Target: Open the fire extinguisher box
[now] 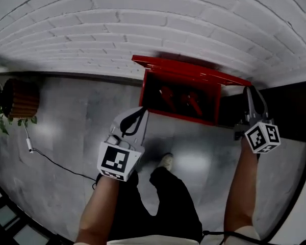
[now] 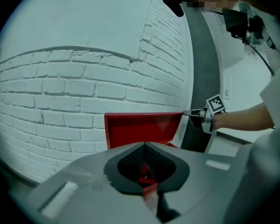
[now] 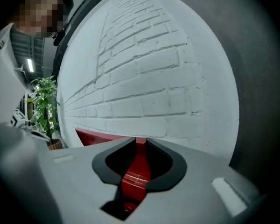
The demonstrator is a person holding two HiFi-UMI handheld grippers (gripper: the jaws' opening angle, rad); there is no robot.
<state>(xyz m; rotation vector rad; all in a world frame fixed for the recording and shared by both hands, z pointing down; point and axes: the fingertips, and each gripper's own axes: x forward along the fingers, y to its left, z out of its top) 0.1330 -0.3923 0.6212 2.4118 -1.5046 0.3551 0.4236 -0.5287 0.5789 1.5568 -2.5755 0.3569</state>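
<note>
Head view, centre: red metal fire extinguisher box [image 1: 144, 92] at white brick wall [image 1: 143, 24], thin red lid [image 1: 194, 71] raised. Right gripper [image 1: 249, 88] clamped on lid corner, left gripper [image 1: 142, 111] closed on box rim. Risk: jaws slipping, lid slamming.

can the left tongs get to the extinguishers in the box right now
Probably, once they let go: the right tongs hold the lid up, so the extinguishers lie uncovered, and the left tongs grip the box at its near corner.

Right tongs [image 3: 139, 146] tight on the red lid [image 3: 91, 136] edge, white brick wall [image 3: 144, 87] behind.
</note>
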